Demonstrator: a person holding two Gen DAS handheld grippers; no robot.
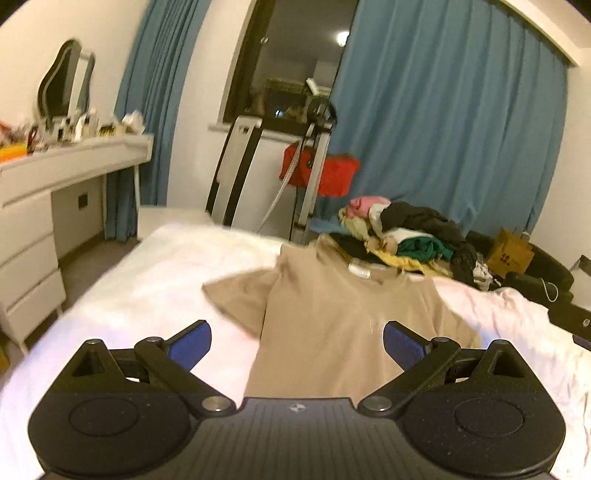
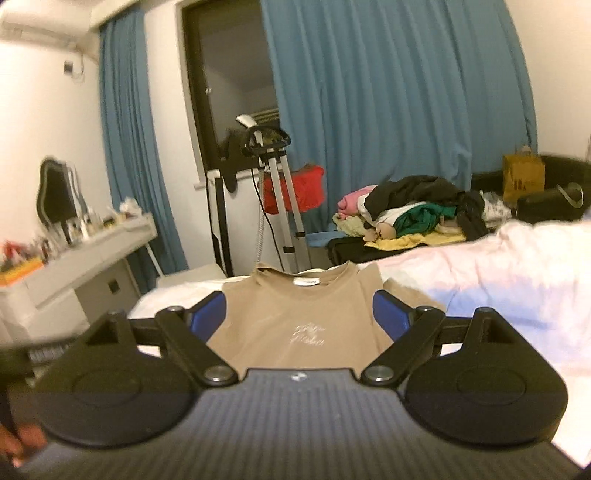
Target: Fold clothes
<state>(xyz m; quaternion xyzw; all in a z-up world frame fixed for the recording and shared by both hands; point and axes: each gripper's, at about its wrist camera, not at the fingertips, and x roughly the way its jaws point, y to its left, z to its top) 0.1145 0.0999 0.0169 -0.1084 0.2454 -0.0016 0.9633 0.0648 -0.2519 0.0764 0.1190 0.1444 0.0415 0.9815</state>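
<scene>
Tan T-shirt (image 1: 332, 325) lies flat on rumpled white bedsheet (image 1: 129, 295); both jaws released.

Warm, dim indoor light washes the room. A lamp reflection (image 1: 342, 36) glares in the dark window (image 1: 295, 62), and the white bed (image 1: 122, 291) blows out pinkish. Fisheye bends the edges; the dresser (image 2: 74, 258) smears with motion blur.
</scene>
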